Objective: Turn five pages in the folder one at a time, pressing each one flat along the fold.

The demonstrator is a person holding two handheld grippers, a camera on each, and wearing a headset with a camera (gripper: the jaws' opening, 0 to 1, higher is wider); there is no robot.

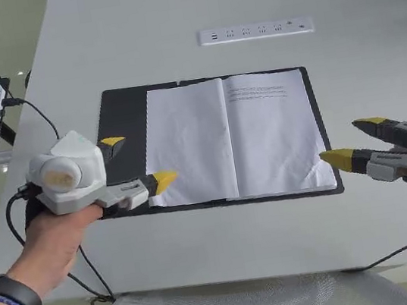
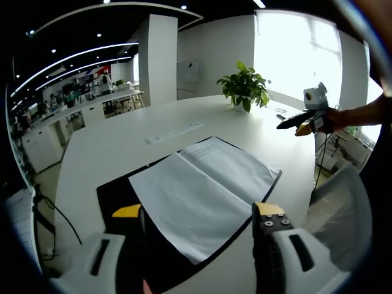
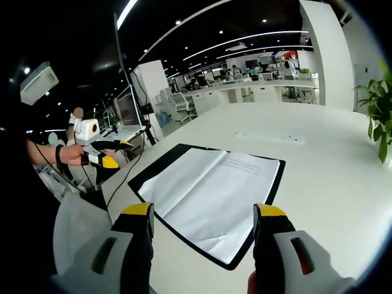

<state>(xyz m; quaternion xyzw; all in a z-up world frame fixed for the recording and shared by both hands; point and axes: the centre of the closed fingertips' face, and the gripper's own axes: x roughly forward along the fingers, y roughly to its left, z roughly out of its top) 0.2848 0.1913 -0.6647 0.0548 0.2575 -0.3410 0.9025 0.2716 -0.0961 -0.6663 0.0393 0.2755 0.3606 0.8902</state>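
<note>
The broad white table (image 1: 168, 19) carries the open black plastic folder (image 1: 119, 127) at its middle, with white paper pages (image 1: 275, 142) lying either side of the fold. The left tongs (image 1: 139, 160) hover released over the left page's near corner. The right tongs (image 1: 343, 139), also released and empty, sit just beside the right page's near corner. It seems best to nip only the top sheet there, carry it leftward in a low arc, then stroke along the fold.

Open folder (image 2: 205, 184) on white table (image 2: 110, 141), claw (image 2: 198, 211) spread
</note>
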